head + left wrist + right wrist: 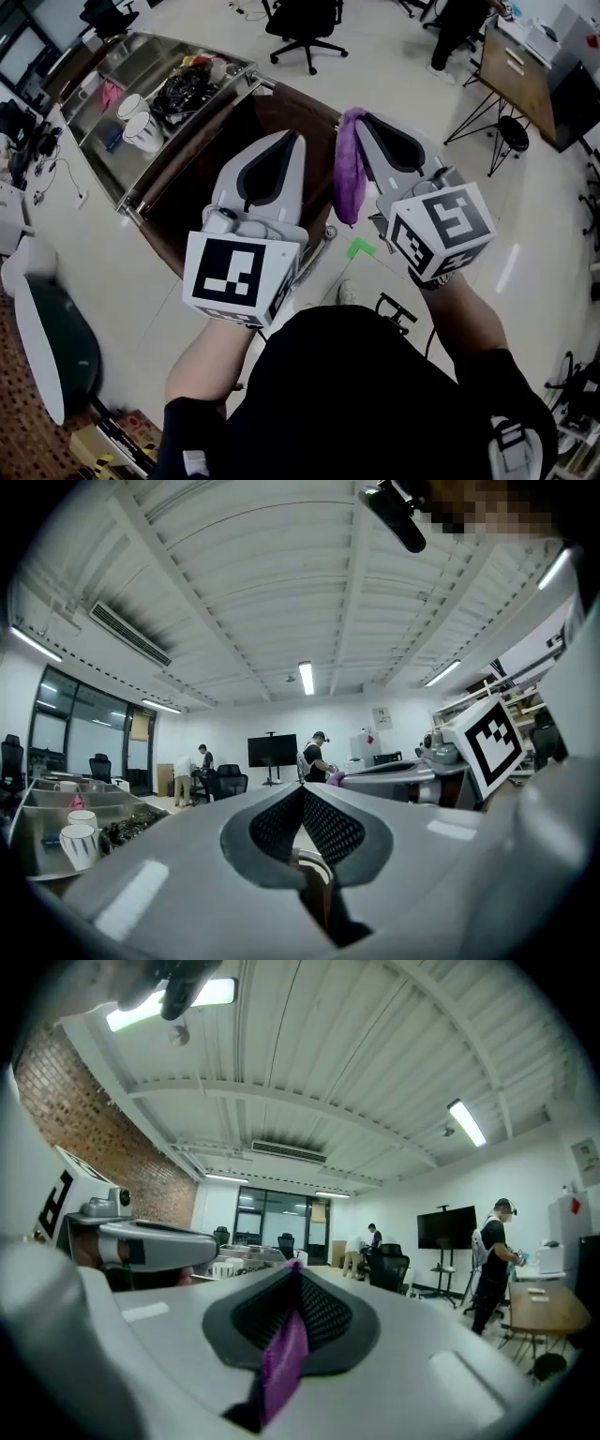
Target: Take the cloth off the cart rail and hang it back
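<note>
- The right claw (292,1265) is clenched on the purple cloth (279,1361); a strip of it runs back between the dark pads (323,1312).
- In the head view, the cloth (349,178) hangs in a loose fold from the inner side of the right claw (361,117), in the gap between the two claws.
- The left claw (302,789) is clenched with its tips meeting, and there is nothing between them.
- In the head view, the left claw (295,134) is just beside the right one, and both point roughly level, away from the person.
- The cloth is off the cart (141,61) and does not touch its rail (187,142), which lies ahead and to the left.
- The cart's steel top tray carries two white cups (139,119) and a dark tangle of items (187,94).
- Farther out, a black office chair (302,23) stands on the pale floor (403,56), and a green mark (360,248) lies on the floor near the person's feet.
</note>
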